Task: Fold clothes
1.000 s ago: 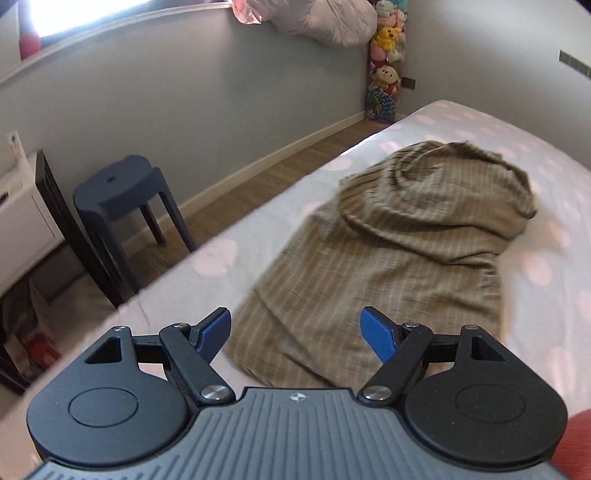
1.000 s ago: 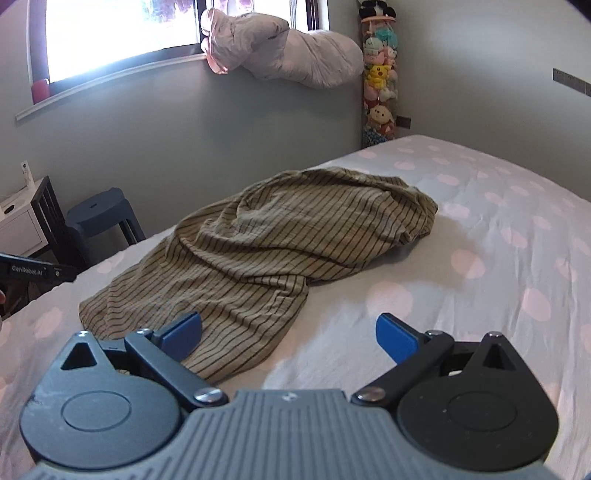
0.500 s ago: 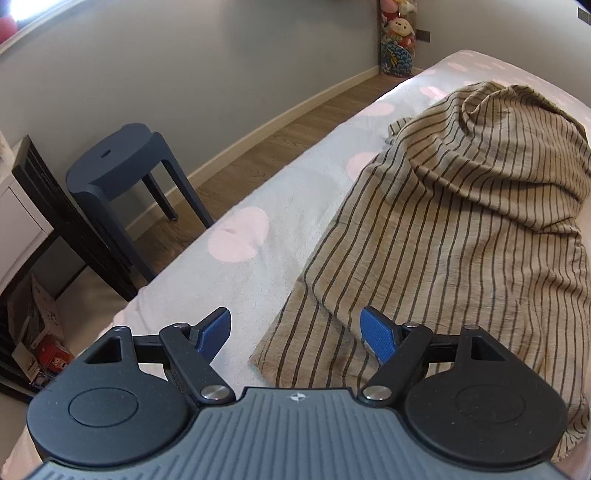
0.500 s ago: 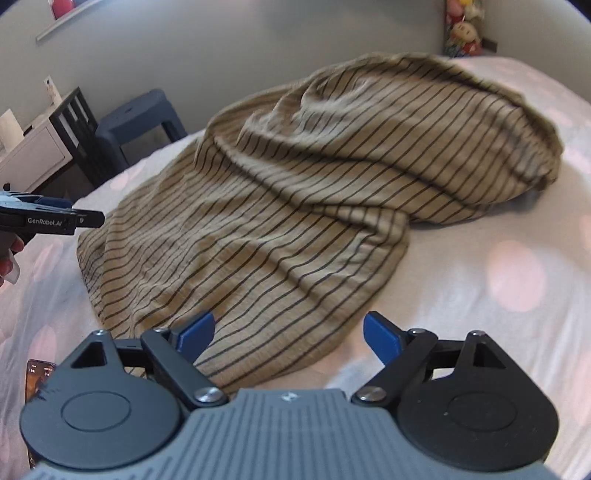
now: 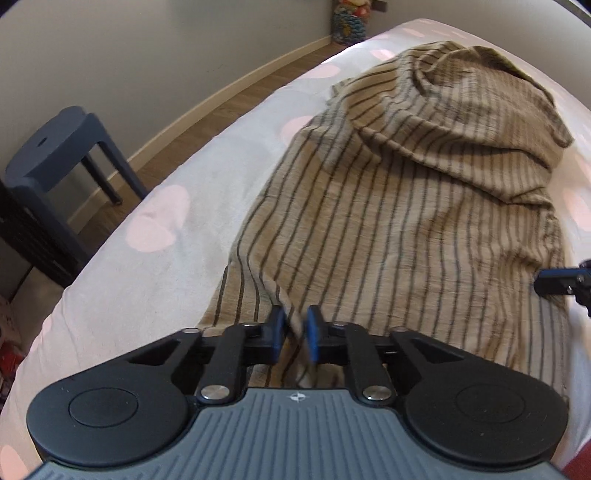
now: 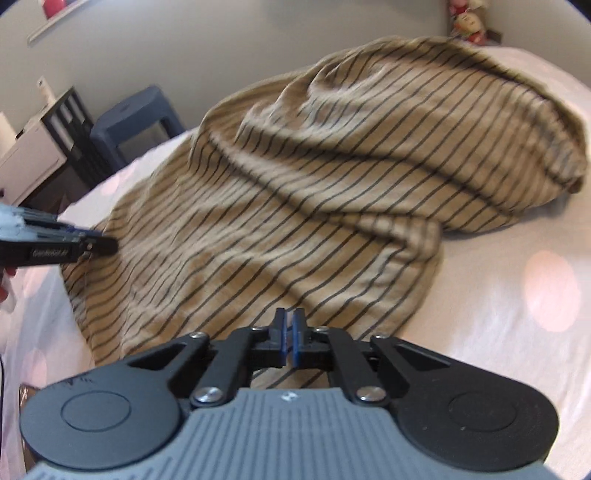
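Observation:
A tan garment with thin dark stripes (image 5: 413,206) lies rumpled on the white bed with pink dots (image 5: 155,225). My left gripper (image 5: 294,334) is shut on the garment's near hem, a ridge of cloth pinched between its blue pads. In the right wrist view the same garment (image 6: 332,177) bunches up toward the far right. My right gripper (image 6: 289,338) is shut on its near edge, the pads almost touching. The left gripper (image 6: 59,243) shows at the left edge of that view, and the right gripper's tip (image 5: 565,282) at the right edge of the left wrist view.
A dark blue stool (image 5: 55,147) stands on the wooden floor beside the bed's left edge, with a black and white shelf unit (image 6: 40,147) next to it. The grey wall runs behind. Plush toys (image 6: 467,18) sit at the far corner.
Both grippers dropped closer to the garment's near edge and went from open to shut, each pinching the striped cloth.

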A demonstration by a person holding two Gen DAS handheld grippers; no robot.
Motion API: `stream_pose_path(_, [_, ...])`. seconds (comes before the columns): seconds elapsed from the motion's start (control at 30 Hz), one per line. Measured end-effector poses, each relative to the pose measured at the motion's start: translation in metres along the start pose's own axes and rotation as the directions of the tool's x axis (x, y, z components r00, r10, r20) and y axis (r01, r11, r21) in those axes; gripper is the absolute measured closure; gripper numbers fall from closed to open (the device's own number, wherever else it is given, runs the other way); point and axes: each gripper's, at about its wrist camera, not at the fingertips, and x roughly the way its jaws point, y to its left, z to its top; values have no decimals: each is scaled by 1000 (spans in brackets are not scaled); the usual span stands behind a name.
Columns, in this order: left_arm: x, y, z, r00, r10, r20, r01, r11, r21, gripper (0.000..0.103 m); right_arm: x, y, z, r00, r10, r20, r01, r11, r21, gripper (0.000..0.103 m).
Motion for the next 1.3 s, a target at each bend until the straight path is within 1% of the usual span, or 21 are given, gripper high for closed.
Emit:
stream_pose_path(0.1, [-13, -8, 6, 999, -22, 24, 21, 1000, 17, 99, -19, -5, 1, 998, -37, 46, 36, 999, 19, 103])
stream_pose_path(0.27, [-34, -22, 16, 996, -59, 64, 56, 997, 46, 101, -40, -12, 1, 998, -27, 50, 25, 999, 30, 102])
stream_pose_path(0.37, [-45, -27, 21, 994, -72, 82, 67, 996, 58, 101, -40, -10, 0, 1000, 11, 18, -11, 1000, 18, 89])
stream_pose_path(0.4, [-46, -26, 21, 994, -67, 84, 63, 996, 57, 99, -39, -9, -1, 1000, 23, 7, -23, 1000, 15, 75])
stream_pose_path(0.43, [-48, -25, 21, 994, -63, 86, 58, 997, 55, 96, -36, -7, -1, 999, 33, -2, -33, 999, 15, 65])
stream_pose_path(0.47, [-48, -23, 21, 995, -52, 85, 48, 998, 52, 85, -33, -5, -2, 999, 44, -10, -43, 999, 16, 49])
stream_pose_path(0.5, [-47, -20, 20, 996, -40, 84, 36, 998, 48, 73, -30, -3, -2, 999, 51, -19, -50, 999, 16, 42])
stream_pose_path(0.53, [-45, -17, 18, 996, -20, 82, 16, 999, 42, 67, -26, -1, -3, 998, 51, -28, -51, 999, 14, 41])
stream_pose_path(0.6, [-38, -8, 13, 996, 24, 81, -27, 999, 26, 47, -17, 0, -3, 998, 42, -52, -41, 999, 11, 31])
stream_pose_path(0.7, [-21, 5, 4, 997, 67, 45, -67, 998, -7, 46, -4, -3, -6, 995, 32, -92, -29, 999, 31, 28])
stream_pose_path(0.87, [8, 24, -8, 998, 56, -32, -59, 994, -89, 46, 13, -5, -11, 987, 54, -154, -45, 997, 59, 27])
stream_pose_path(0.93, [12, 25, -11, 998, 45, -37, -49, 993, -111, 48, 15, -2, -12, 988, 41, -152, -34, 998, 44, 30])
stream_pose_path(0.97, [13, 25, -12, 999, 39, -32, -43, 992, -116, 53, 14, -1, -12, 989, 29, -147, -24, 999, 36, 45])
stream_pose_path(1.0, [12, 23, -12, 999, 31, -24, -34, 993, -115, 67, 13, -1, -11, 990, 17, -139, -13, 999, 31, 57])
stream_pose_path(1.03, [10, 22, -12, 1000, 18, -19, -20, 993, -115, 75, 11, -1, -11, 991, 5, -130, -1, 1000, 26, 77])
stream_pose_path(1.07, [9, 20, -10, 1000, 5, -14, -6, 993, -115, 82, 9, -2, -11, 993, -2, -122, 6, 1000, 28, 87])
stream_pose_path(1.1, [6, 18, -9, 1000, -9, -5, 8, 993, -119, 92, 6, -4, -11, 994, 3, -112, 2, 999, 44, 91])
stream_pose_path(1.13, [2, 16, -8, 1000, -22, 4, 23, 992, -123, 96, 2, -7, -11, 995, 6, -102, 0, 998, 64, 99])
stream_pose_path(1.17, [-2, 13, -6, 999, -36, 18, 38, 991, -125, 99, -2, -10, -11, 996, 7, -89, 0, 997, 83, 100])
stream_pose_path(1.2, [-8, 9, -4, 999, -13, 38, 20, 982, -187, 100, -8, -13, -11, 997, 3, -73, 5, 995, 102, 101])
stream_pose_path(1.3, [-34, -9, 6, 993, -43, 114, 64, 981, -184, 102, -34, -19, -9, 999, -40, -14, 41, 991, 127, 103])
